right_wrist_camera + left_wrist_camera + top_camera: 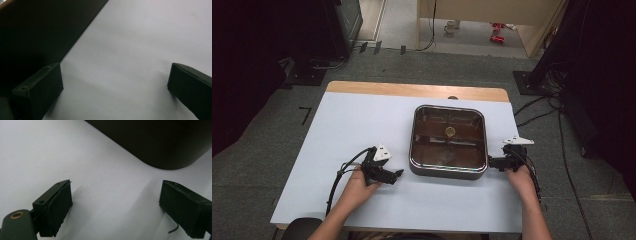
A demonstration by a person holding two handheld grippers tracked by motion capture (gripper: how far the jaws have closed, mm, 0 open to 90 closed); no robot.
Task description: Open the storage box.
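A: Metal tray point(448, 173), dark, square with rounded corners, sits right of centre on the pale table sheet point(352, 130). Sides run parallel to the table edges; no clear long axis, opening faces up. Small round yellowish thing point(450, 131) inside near the middle, too small to tell what.

B: Grippers, high view?

A: Left gripper point(398, 173) just beside the tray's near-left corner, pointing right at it, not touching as far as I can tell. Right gripper point(490, 162) at the tray's right wall near the front corner, pointing left; contact hard to judge. Jaw gap unreadable from up here.

B: Left gripper view?

A: Left gripper point(116, 207) has its jaws spread wide, nothing between them, only bare sheet. Tray corner point(165, 150) is ahead, a dark rounded mass cut off at the top edge. A thin wire curls by the right-hand jaw.

B: Right gripper view?

A: Right gripper point(115, 87) also spread wide, holding nothing. Tray wall point(42, 30) fills the upper left, very dark, no detail. The left-hand jaw sits just beside it; touching or not, can't tell.
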